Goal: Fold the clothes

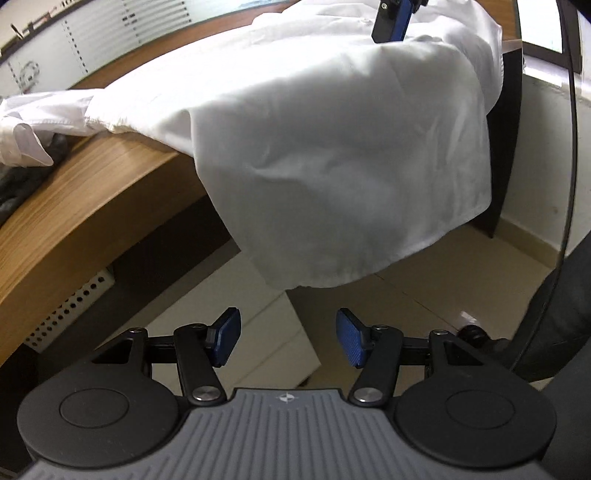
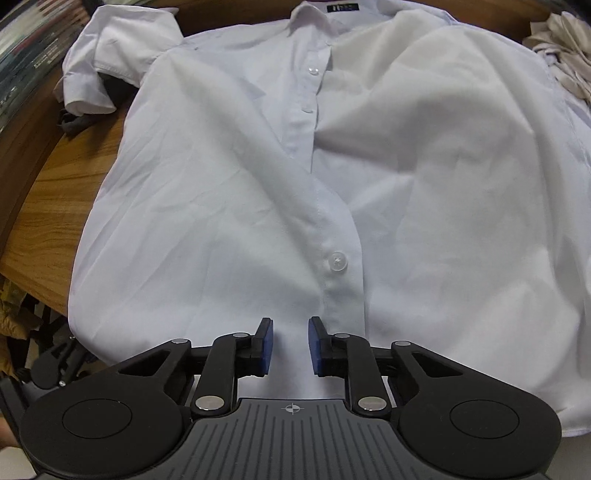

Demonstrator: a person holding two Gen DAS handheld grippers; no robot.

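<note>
Over the wooden table [image 1: 74,192], you're still laying out the white shirt [image 2: 229,192]: right gripper [image 2: 290,345] narrowed and empty above the placket, left gripper [image 1: 288,338] spread below the overhanging hem, which needs grasping next.

- One white shirt [image 2: 295,166], seen in both views; it has one collar [image 2: 314,14] with one dark label [image 2: 343,7].
- Three buttons show on its front placket: one near the collar [image 2: 314,70], one lower [image 2: 307,109] that is hard to make out, and one close to the camera [image 2: 337,260].
- One short sleeve [image 2: 107,62] is spread to the left; the other cannot be made out.
- One wooden desk [image 1: 74,206].
- One dark piece of cloth [image 2: 79,123] under the sleeve.
- One pale crumpled heap of fabric [image 2: 561,55] at the right edge; how many pieces it holds cannot be told.
- Two grippers: left gripper [image 1: 289,338] and right gripper [image 2: 291,345], each with two blue-padded fingers [image 1: 227,336].
</note>
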